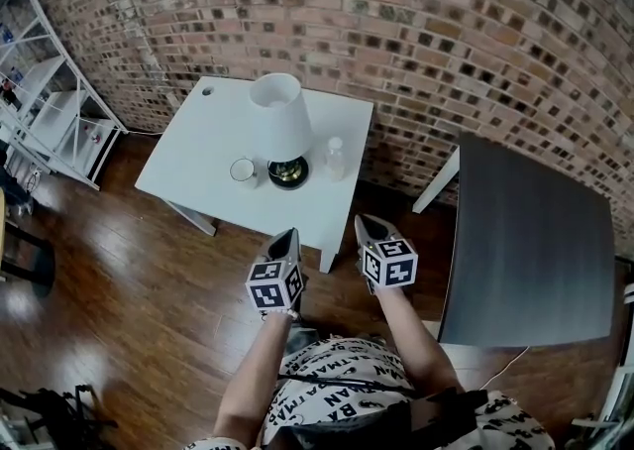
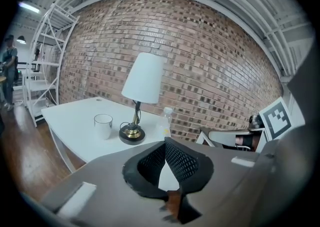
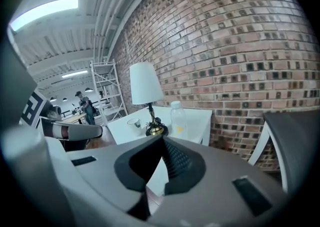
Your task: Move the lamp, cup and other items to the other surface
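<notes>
**A:** Where did the lamp stand?

**B:** Upright on the white desk, straight ahead of the left gripper. The cup was left of its base. The bottle was nearer the right gripper.

**A:** And the fingers?

**B:** Both pairs were pressed together, empty, short of the desk.

**A:** The room?

**B:** Brick wall, wooden floor, dark desk to the right.

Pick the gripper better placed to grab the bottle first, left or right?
Right, probably. The right gripper is nearer the bottle, which stands right of the lamp with nothing between; the left gripper is over toward the cup. Both are shut and empty.
</notes>
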### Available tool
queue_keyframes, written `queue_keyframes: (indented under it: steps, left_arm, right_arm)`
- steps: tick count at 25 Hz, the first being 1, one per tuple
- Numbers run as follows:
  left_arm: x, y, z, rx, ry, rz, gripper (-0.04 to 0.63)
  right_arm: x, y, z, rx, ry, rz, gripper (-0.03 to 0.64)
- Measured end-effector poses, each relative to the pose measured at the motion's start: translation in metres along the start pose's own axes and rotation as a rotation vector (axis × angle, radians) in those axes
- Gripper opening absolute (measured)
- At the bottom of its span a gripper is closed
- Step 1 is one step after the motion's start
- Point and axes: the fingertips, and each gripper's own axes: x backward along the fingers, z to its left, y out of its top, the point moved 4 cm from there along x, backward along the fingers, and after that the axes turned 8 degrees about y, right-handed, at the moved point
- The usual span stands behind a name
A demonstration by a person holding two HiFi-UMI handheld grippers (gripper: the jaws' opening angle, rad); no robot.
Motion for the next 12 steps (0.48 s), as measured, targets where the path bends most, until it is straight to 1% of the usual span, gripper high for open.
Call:
queue_keyframes:
  steps: [7,12]
  left_arm:
    - [0.000,-0.006,-0.007,0.007,0.000,0.003,0.000]
    - [-0.001,-0.005,-0.007,0.010,-0.003,0.006,0.000]
  right_arm:
    - [0.003,-0.021,0.000,-0.049,0.021,0.032,0.000]
    - [0.002,-0.022,0.002,-0.028,0.026,0.046,0.000]
